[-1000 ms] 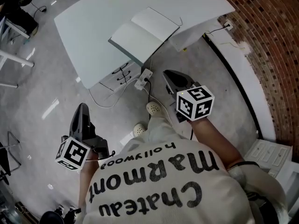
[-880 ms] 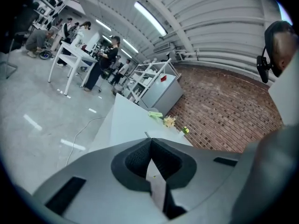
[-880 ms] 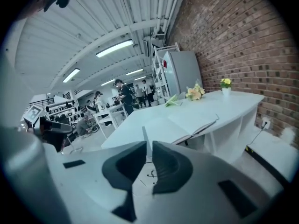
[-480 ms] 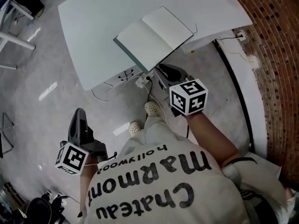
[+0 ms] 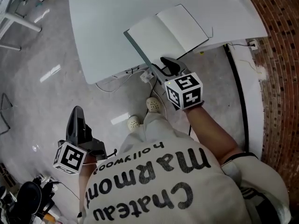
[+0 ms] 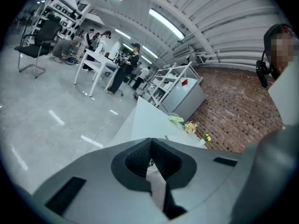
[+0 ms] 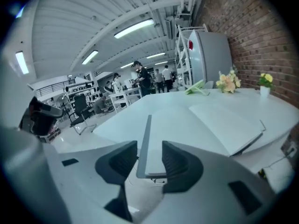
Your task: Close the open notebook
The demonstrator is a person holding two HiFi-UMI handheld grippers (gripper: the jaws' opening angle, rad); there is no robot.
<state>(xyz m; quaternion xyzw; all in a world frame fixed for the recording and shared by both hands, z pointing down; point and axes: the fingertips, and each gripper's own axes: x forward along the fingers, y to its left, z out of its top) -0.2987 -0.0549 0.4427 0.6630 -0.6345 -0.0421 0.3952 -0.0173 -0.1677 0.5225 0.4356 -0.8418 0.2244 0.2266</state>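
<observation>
The open notebook (image 5: 168, 34) lies flat on the white table (image 5: 103, 27), blank pages up, its grey cover edge toward me. In the right gripper view the notebook (image 7: 196, 125) spreads ahead. My right gripper (image 5: 164, 65) is at the table's near edge, by the notebook's near corner. Its jaws have just been opening, and that corner and cover edge show in the gap of the right gripper (image 7: 149, 160) without the pads pressing on it. My left gripper (image 5: 76, 112) hangs low over the floor, far from the table. Seen from its own camera, the left gripper (image 6: 150, 147) is shut and holds nothing.
Cables and a power strip (image 5: 147, 76) hang under the table's near edge. A brick wall (image 5: 280, 55) runs along the right. Flowers (image 7: 227, 82) and a green object (image 7: 196, 88) stand at the table's far side. People and desks are far off (image 6: 112, 55).
My right gripper has moved forward to the table's edge by the notebook's corner, and its jaws stand apart now. The left gripper has sunk slightly.
</observation>
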